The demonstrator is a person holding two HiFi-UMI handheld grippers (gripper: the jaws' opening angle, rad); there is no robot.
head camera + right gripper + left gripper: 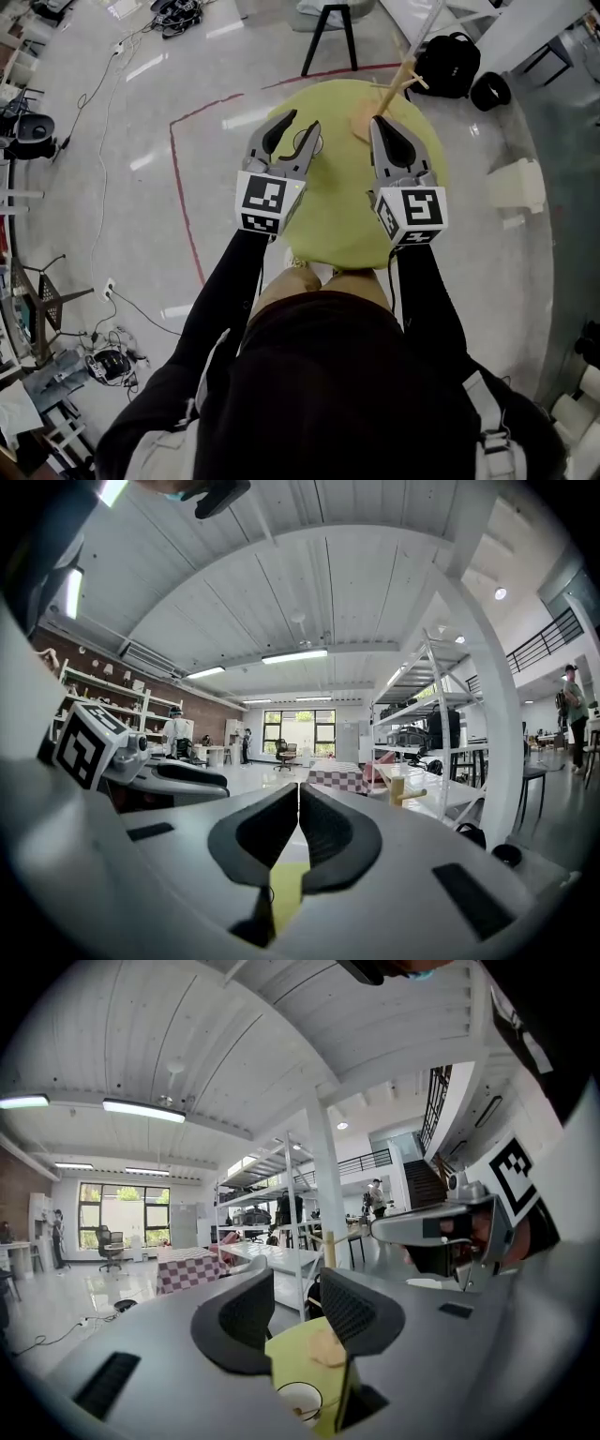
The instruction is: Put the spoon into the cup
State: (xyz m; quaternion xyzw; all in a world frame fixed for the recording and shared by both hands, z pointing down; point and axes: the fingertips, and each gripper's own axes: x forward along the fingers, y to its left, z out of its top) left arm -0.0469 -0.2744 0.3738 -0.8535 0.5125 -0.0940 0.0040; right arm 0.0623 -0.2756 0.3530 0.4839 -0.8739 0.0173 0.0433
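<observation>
The left gripper (301, 120) hangs over the left edge of the round yellow-green desk (337, 216), its jaws apart with nothing between them. The white cup (300, 1401) stands on the desk below the gap, nearer the right-hand jaw. A brownish bit (298, 1412) lies inside it; whether that is the spoon cannot be told. The right gripper (299, 789) has its jaws together, empty, beside a wooden stand (361, 127) near the far edge.

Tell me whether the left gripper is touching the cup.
Apart. In the left gripper view, the left gripper hangs open and the cup sits small on the yellow table far beneath its jaws.
</observation>
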